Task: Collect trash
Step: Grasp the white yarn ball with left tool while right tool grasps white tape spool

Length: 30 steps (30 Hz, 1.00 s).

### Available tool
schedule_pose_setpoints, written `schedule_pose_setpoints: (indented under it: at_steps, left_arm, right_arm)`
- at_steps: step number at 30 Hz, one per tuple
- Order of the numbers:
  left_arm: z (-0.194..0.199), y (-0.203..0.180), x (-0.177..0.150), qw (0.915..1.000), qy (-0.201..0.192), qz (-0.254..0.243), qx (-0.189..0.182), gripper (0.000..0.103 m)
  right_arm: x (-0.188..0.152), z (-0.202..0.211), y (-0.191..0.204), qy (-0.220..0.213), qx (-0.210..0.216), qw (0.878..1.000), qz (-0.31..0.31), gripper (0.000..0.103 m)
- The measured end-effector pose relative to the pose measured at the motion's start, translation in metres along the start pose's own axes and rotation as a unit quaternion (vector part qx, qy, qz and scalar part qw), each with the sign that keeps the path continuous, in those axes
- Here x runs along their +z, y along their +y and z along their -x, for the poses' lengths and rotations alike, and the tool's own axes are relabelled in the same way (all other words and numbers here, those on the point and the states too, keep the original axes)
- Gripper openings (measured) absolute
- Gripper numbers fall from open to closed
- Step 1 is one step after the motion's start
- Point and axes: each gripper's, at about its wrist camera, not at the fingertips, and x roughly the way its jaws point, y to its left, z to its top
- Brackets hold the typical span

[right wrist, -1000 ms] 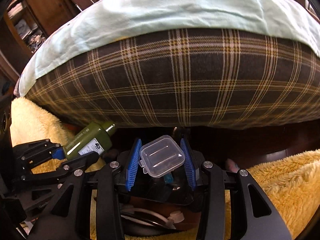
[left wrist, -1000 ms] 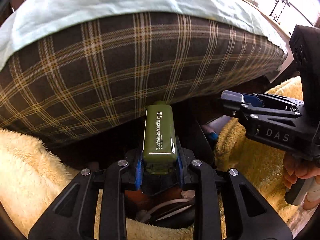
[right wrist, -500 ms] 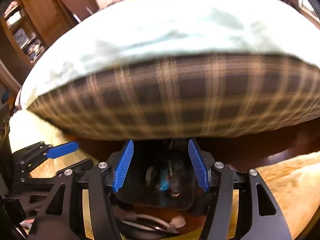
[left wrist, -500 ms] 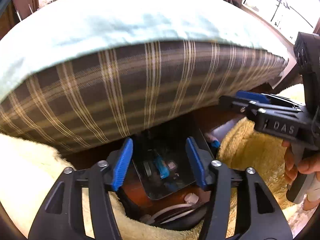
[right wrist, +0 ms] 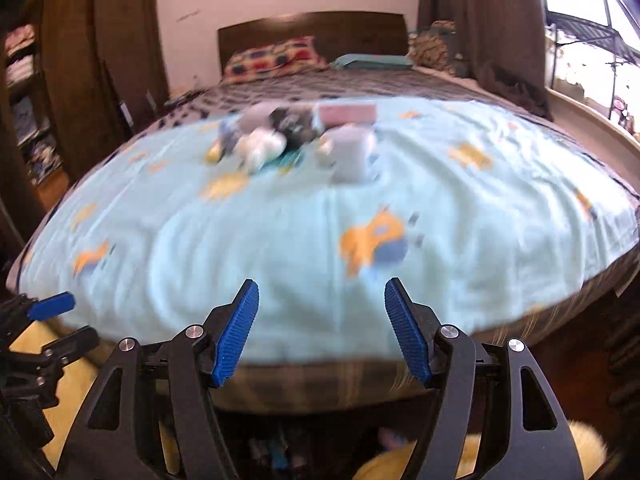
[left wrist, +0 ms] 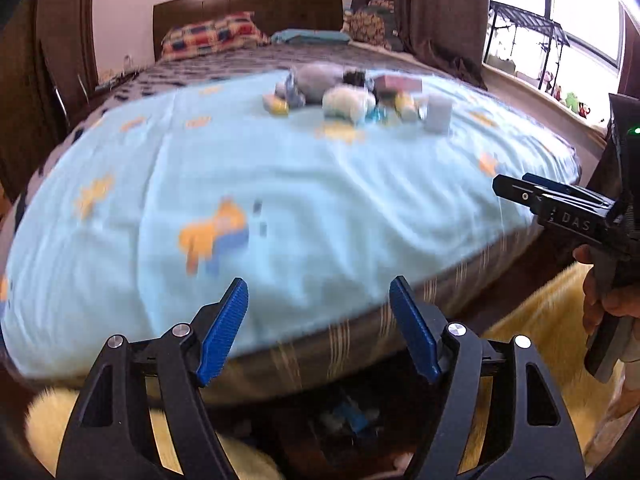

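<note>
Left claw (left wrist: 318, 330) and right claw (right wrist: 322, 330): fingers apart, nothing held. Remaining trash (left wrist: 352, 100) lies clustered, blurred, on the bed (left wrist: 280, 208), upper centre of both views. A bin (left wrist: 344, 420), bottom centre, holds some items. Judged partly complete.

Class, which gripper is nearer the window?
Right. The right gripper is on the window side; the left gripper is beyond it, farther from the window.

Too blurred to identify: pile of small things (left wrist: 352, 98) on bed; bin contents (left wrist: 348, 420) below, half hidden.
</note>
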Motion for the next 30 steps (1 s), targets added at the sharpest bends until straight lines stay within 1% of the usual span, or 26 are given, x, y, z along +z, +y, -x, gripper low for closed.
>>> schedule_pose_setpoints:
  at_steps: [1, 4, 7, 9, 12, 15, 19, 21, 23, 27, 30]
  left_arm:
    - [0.0, 0.005, 0.008, 1.0, -0.005, -0.005, 0.0, 0.069]
    - [-0.009, 0.001, 0.032, 0.9995, -0.021, -0.017, 0.014, 0.069]
    - [-0.022, 0.004, 0.054, 0.9993, -0.029, -0.014, 0.018, 0.069]
    - [-0.036, 0.007, 0.069, 0.9993, -0.032, -0.004, 0.018, 0.069]
    - [-0.053, 0.011, 0.084, 0.9996, -0.027, 0.009, 0.006, 0.068]
    - [-0.07, 0.007, 0.097, 0.9995, -0.031, -0.002, 0.007, 0.068]
    - [-0.09, 0.007, 0.114, 0.9995, -0.027, 0.011, -0.011, 0.067]
    - [-0.1, 0.004, 0.125, 0.9996, -0.024, 0.011, -0.013, 0.066]
    - [-0.109, 0.0, 0.135, 0.9996, -0.021, 0.007, -0.017, 0.066]
    - [-0.13, -0.005, 0.153, 0.9992, -0.006, 0.017, -0.034, 0.066]
    - [-0.145, -0.011, 0.162, 0.9994, 0.001, 0.012, -0.032, 0.066]
  right_arm:
    - [0.007, -0.006, -0.004, -0.004, 0.003, 1.0, 0.0, 0.067]
    - [0.025, -0.029, -0.005, -0.01, 0.0, 1.0, 0.006, 0.067]
    - [0.039, -0.049, -0.007, -0.01, -0.002, 1.0, 0.005, 0.065]
    - [0.041, -0.059, -0.006, -0.012, -0.001, 1.0, 0.004, 0.062]
    - [0.042, -0.069, -0.005, -0.02, -0.003, 1.0, 0.006, 0.057]
    - [0.052, -0.086, -0.006, -0.019, -0.002, 1.0, 0.004, 0.053]
    - [0.057, -0.106, -0.004, -0.007, -0.005, 1.0, 0.007, 0.048]
    - [0.059, -0.114, -0.004, -0.003, -0.005, 1.0, 0.006, 0.047]
    - [0.06, -0.119, -0.007, -0.001, -0.006, 1.0, 0.003, 0.038]
    - [0.062, -0.119, -0.012, -0.006, 0.003, 1.0, -0.009, 0.037]
    - [0.062, -0.116, -0.015, -0.011, 0.002, 1.0, -0.013, 0.037]
